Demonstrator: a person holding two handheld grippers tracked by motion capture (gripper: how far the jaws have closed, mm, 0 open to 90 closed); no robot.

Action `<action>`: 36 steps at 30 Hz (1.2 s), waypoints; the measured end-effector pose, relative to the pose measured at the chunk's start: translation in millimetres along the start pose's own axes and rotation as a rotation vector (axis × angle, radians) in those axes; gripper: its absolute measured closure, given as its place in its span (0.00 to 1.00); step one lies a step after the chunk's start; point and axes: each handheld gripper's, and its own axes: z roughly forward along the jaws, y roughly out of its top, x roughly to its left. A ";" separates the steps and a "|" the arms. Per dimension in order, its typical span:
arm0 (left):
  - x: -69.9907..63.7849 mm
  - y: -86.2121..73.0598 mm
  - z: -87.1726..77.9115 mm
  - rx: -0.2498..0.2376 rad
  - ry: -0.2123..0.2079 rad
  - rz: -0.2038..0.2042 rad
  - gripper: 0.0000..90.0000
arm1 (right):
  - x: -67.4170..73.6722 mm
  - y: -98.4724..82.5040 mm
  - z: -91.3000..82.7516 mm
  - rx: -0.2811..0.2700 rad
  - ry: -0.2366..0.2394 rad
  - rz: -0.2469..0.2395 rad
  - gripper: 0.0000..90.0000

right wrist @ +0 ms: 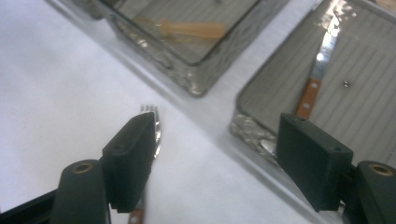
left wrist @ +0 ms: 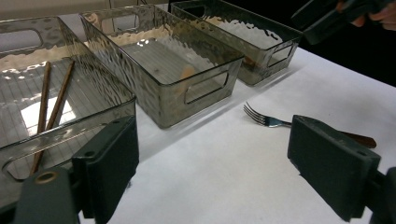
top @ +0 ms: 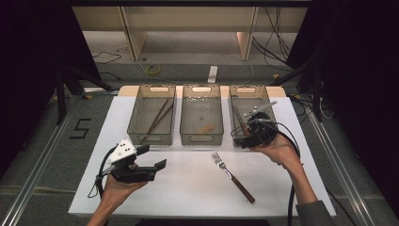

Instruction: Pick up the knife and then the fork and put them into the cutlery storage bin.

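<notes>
Both jaws of the right gripper [right wrist: 215, 158] stand wide and empty, the knife [right wrist: 317, 70] lying in the bin [right wrist: 369, 93] beyond them.

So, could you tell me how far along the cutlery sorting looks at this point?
Mostly done, it seems. The chopsticks lie in the left bin, a small wooden piece in the middle bin, and the knife in the right bin. Both the right gripper and the left gripper are open with nothing between the jaws. The fork is left on the table.
</notes>
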 end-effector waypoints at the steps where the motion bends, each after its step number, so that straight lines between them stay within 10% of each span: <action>1: 0.0 0.0 0.1 0.002 0.000 0.003 0.18 | 3.7 -1.9 -1.5 -0.003 -0.001 -0.010 0.33; 18: -0.5 0.4 0.0 -0.004 -0.005 -0.001 0.18 | 49.0 -32.7 21.3 0.179 0.071 -0.128 0.36; 36: -0.9 0.7 -0.3 -0.002 -0.007 0.004 0.18 | 61.5 -63.5 55.5 0.382 0.074 -0.175 0.62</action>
